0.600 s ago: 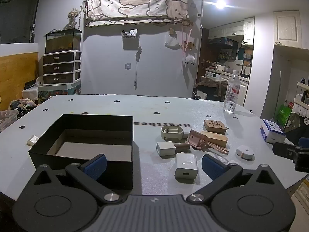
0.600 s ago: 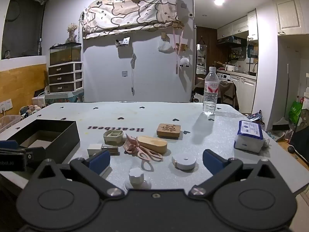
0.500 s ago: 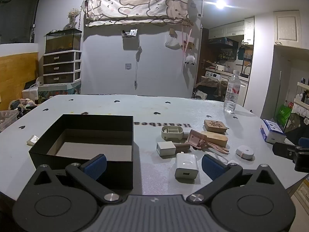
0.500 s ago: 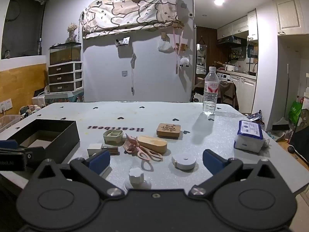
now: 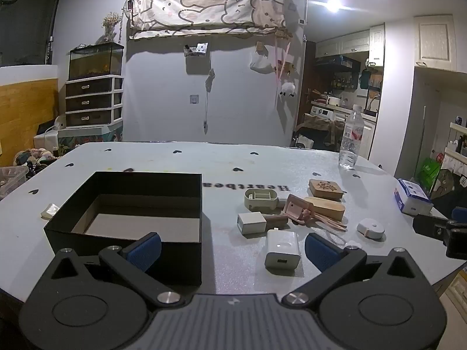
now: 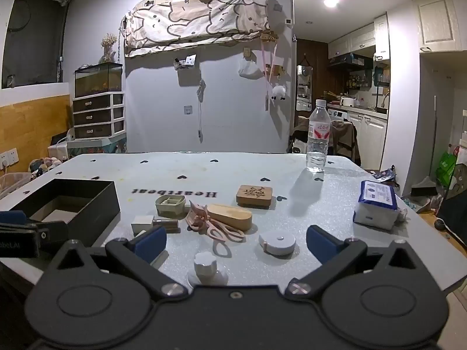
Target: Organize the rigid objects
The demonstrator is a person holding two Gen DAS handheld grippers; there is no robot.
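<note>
An open black box (image 5: pixel 131 204) sits empty on the table's left, also in the right wrist view (image 6: pixel 73 204). Right of it lie a white charger (image 5: pixel 282 249), a small white cube (image 5: pixel 251 222), a beige tray (image 5: pixel 260 199), a pink clip with scissors (image 6: pixel 216 224), a wooden oblong block (image 6: pixel 230 215), a carved wooden box (image 6: pixel 254 196), a round white tape measure (image 6: pixel 277 242) and a white knob (image 6: pixel 205 265). My left gripper (image 5: pixel 232 249) is open, empty, at the near edge facing the box and charger. My right gripper (image 6: pixel 235 240) is open, empty, facing the tape measure.
A water bottle (image 6: pixel 318 140) stands at the far right of the grey table (image 6: pixel 204 169). A blue-white tissue pack (image 6: pixel 376 204) lies near the right edge. A small white piece (image 5: pixel 50 210) lies left of the box. Drawers and a fish tank stand behind.
</note>
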